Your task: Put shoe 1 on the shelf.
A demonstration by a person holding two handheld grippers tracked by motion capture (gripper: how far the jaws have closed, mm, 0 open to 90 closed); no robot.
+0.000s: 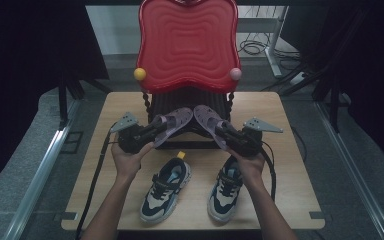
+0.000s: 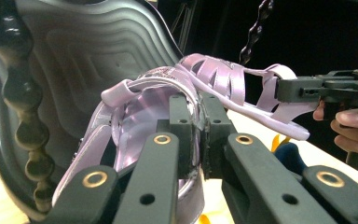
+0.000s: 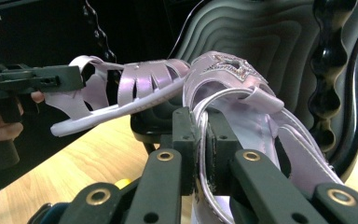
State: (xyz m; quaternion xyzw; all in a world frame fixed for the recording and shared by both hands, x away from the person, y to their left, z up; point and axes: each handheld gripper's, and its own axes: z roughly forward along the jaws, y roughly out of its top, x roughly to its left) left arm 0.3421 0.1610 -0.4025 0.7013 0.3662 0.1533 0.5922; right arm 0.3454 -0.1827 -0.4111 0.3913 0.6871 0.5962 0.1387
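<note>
We see the left gripper [image 1: 152, 131] pinching one lilac sandal [image 1: 172, 123], right gripper [image 1: 223, 134] pinching the other sandal [image 1: 206, 118], both above the bench [image 1: 290, 165]

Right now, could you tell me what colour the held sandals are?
Pale lilac sandals, clearest in the left gripper view.

Light wooden table [image 1: 280, 165] carried a dark-based red stand [image 1: 187, 45] at the rear, plus two sneakers [image 1: 166, 189] [image 1: 226, 188] near the front edge.
</note>
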